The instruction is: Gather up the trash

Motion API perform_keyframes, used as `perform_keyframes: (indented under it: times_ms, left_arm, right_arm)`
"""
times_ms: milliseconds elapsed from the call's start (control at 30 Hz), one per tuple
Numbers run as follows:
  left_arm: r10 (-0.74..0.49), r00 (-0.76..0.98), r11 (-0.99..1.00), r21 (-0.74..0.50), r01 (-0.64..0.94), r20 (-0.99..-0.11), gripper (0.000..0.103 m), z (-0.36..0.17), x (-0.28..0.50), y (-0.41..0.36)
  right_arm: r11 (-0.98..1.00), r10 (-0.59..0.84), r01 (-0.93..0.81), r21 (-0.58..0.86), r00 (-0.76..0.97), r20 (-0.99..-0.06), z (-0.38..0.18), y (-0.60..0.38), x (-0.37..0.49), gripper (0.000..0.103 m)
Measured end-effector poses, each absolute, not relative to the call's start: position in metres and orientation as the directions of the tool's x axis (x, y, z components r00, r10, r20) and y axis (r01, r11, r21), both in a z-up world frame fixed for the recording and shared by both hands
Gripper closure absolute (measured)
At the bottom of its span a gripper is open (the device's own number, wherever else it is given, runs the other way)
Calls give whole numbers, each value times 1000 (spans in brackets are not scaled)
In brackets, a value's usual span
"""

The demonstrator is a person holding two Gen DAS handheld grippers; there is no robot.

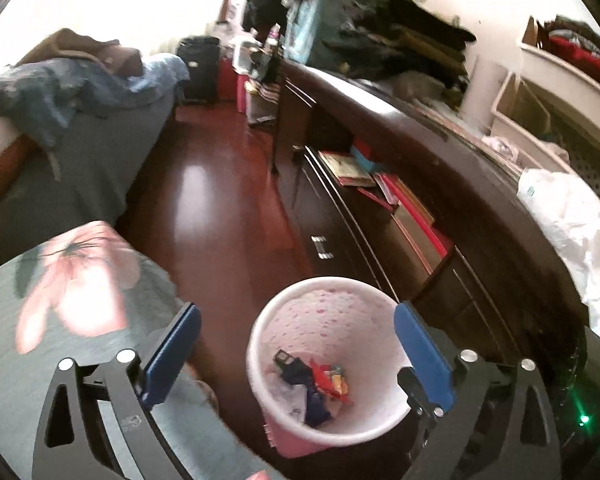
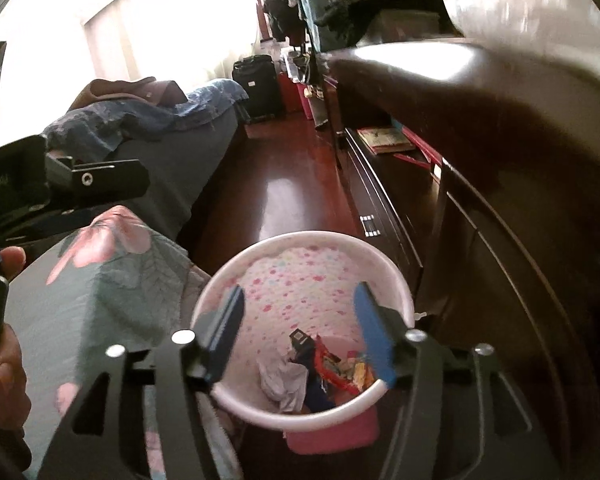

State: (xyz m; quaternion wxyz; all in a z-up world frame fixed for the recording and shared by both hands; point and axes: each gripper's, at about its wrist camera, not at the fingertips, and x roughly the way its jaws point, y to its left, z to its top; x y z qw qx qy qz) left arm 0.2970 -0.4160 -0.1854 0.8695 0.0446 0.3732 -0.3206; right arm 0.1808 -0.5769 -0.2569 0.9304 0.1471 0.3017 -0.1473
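A white waste bin with a pink dotted lining (image 1: pixel 284 320) (image 2: pixel 396 280) stands on the dark wood floor beside a dark cabinet. It holds trash (image 1: pixel 320 384) (image 2: pixel 328 372): colourful wrappers, a dark blue piece and crumpled white tissue. My left gripper (image 1: pixel 296 320) is open and empty above the bin. My right gripper (image 2: pixel 300 308) is open and empty, right over the bin's mouth. The left gripper's black body (image 2: pixel 40 188) shows at the left of the right wrist view, with a hand below it.
A bed with a green floral cover (image 1: pixel 60 300) (image 2: pixel 100 300) lies left of the bin. A long dark cabinet (image 1: pixel 440 168) with books on a shelf runs along the right. A crumpled white plastic bag (image 1: pixel 572 232) lies on its top. A black suitcase (image 1: pixel 198 68) stands at the far wall.
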Motion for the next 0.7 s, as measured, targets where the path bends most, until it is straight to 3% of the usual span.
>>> perform_keyframes:
  times_ms: [67,233,700]
  left_arm:
    - [-505,555,814,-152,560,-661,4,-175,286,-392]
    - [-445,625,868,-139,476,-641,4,-155,264,-333]
    - [-179,825,984,-102,148,-536,4,-100,171,-132]
  right_arm:
    - [916,-189,357,180,783,-592,-244,-562,173,20]
    - [938,-143,296,178,801,-581,-216,-512,155,8]
    - [994,-5,63,93,850,-527,-153,-347,110,4]
